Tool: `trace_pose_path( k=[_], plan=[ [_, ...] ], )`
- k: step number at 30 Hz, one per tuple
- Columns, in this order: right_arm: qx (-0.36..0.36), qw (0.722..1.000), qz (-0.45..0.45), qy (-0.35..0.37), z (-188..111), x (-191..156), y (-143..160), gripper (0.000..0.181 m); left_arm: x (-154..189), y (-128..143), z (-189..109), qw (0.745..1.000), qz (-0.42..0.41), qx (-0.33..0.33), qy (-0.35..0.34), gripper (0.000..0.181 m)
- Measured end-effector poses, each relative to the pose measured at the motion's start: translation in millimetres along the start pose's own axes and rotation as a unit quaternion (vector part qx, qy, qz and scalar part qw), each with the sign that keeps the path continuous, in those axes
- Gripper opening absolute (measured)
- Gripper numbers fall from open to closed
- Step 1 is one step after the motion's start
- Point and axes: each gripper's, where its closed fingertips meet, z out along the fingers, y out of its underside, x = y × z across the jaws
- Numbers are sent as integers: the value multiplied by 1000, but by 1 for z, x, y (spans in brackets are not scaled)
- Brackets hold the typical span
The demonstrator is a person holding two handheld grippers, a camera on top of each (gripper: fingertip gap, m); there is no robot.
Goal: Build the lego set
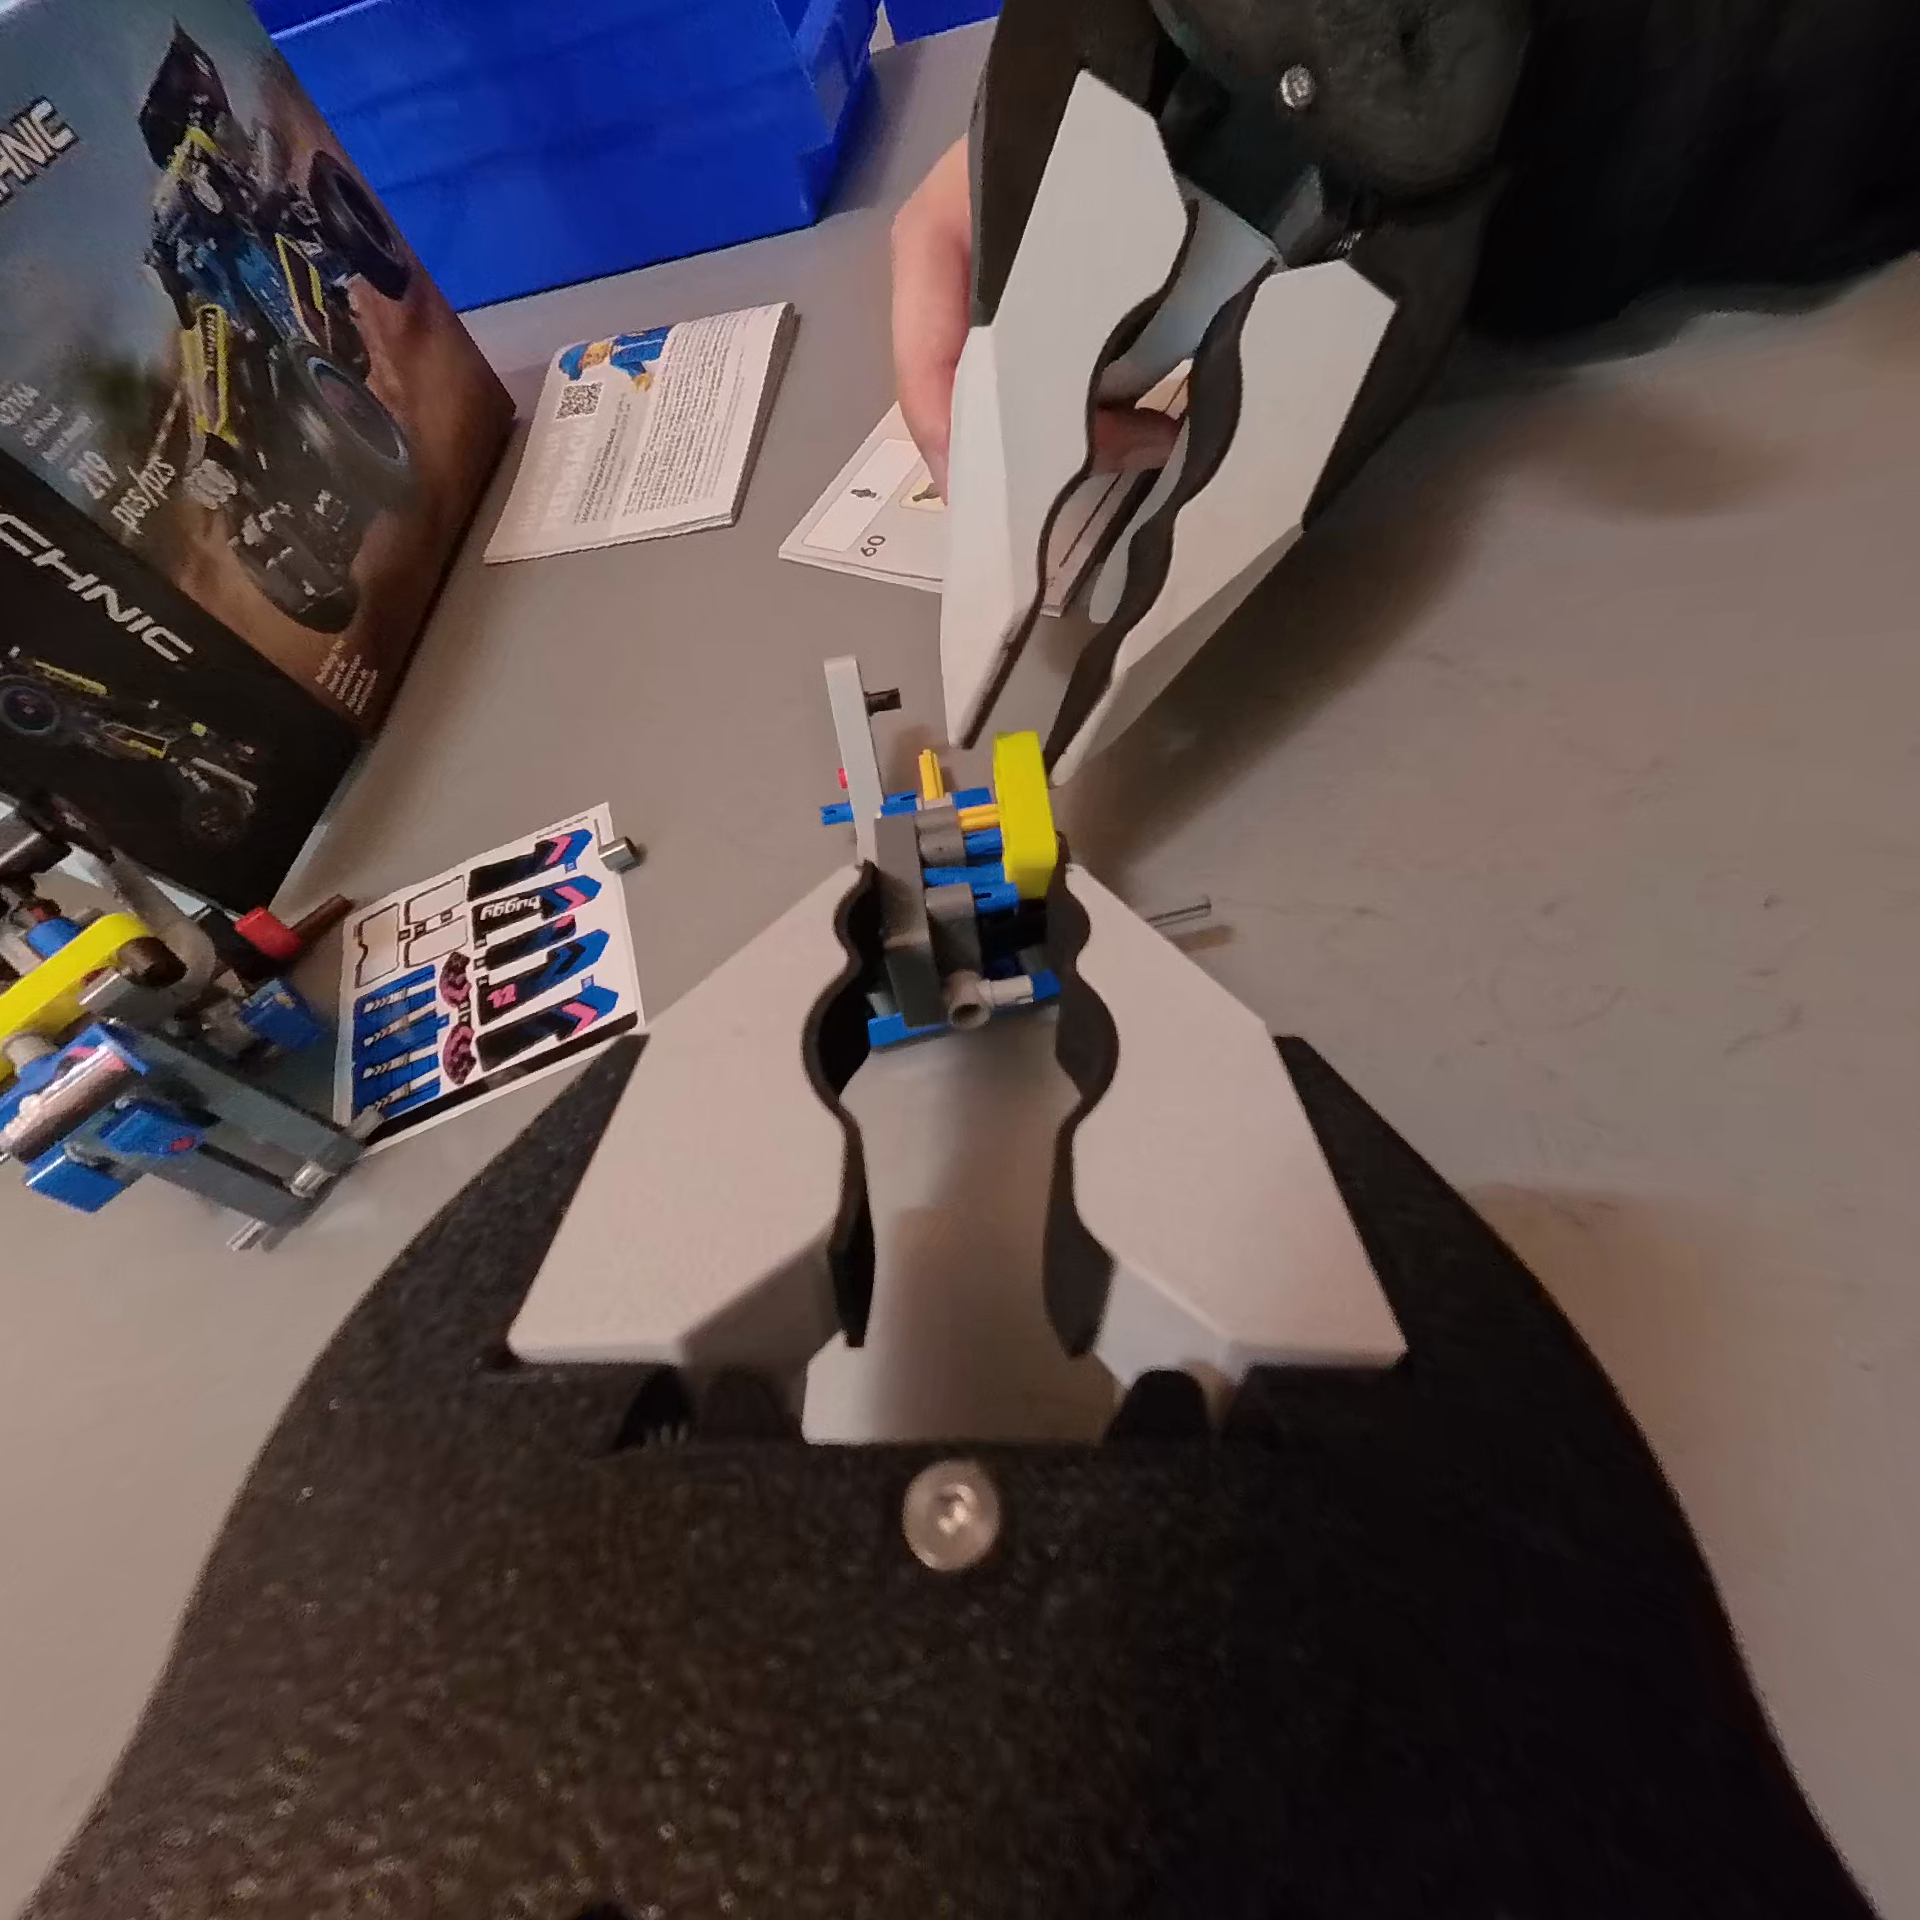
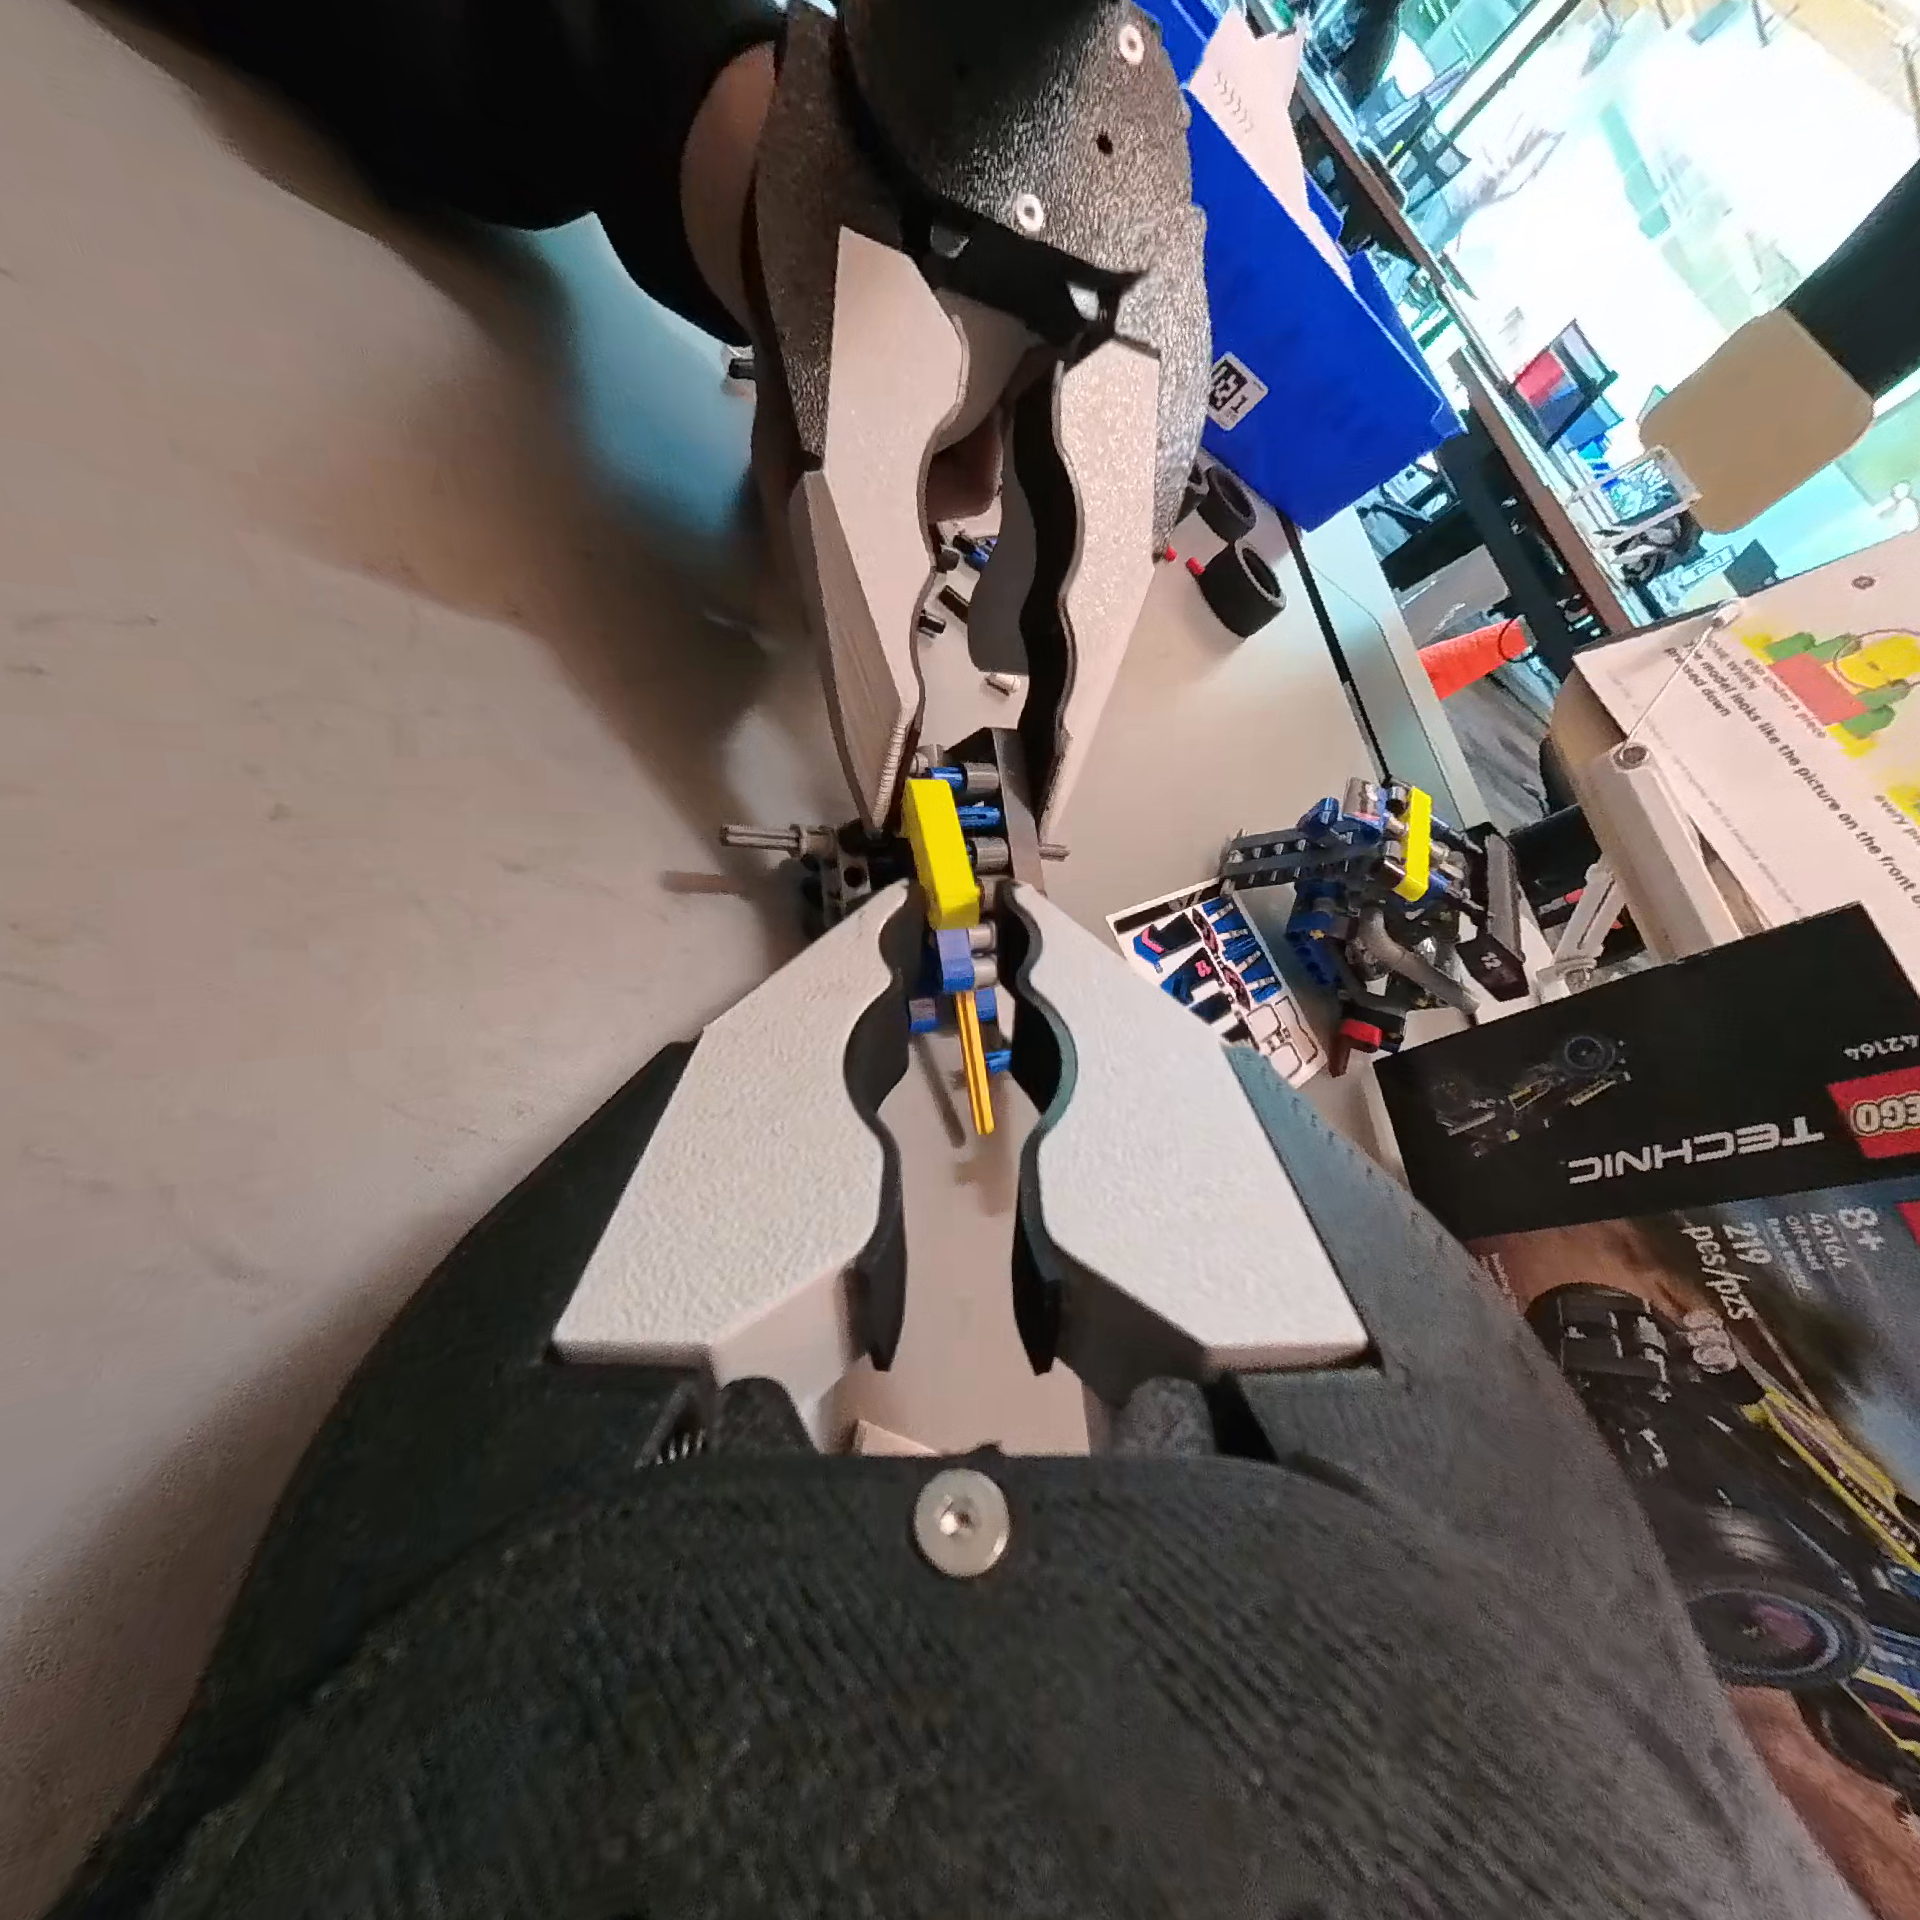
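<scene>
You are clamping the small blue-and-grey Lego sub-assembly [image 1: 951, 935] in your left gripper [image 1: 956, 914], bracing it, while your right gripper [image 2: 961, 935], at twelve o'clock, is narrowing on its yellow flat beam [image 2: 940, 868], probably seating it.

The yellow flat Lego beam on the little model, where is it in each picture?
Left wrist view: the yellow flat Lego beam sits just above centre, past the left gripper's fingers.
Right wrist view: it stands at centre, between both grippers' tips.
Shared landmark: the white sticker sheet on the table.

Small lego assembly [image 1: 956, 914] on table [image 1: 1558, 831], sticker sheet [image 1: 488, 966] left of it, box [image 1: 218, 364] behind sheet, booklet [image 1: 644, 426] beyond.
</scene>
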Motion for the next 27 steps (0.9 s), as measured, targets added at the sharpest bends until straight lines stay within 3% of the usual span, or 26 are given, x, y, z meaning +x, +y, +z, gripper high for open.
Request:
trace_pose_path(
  k=[27],
  plan=[
    [0, 998, -52, 44, 1, 6, -2, 11, -4, 0, 0, 999, -45, -3, 4, 29]
  ],
)
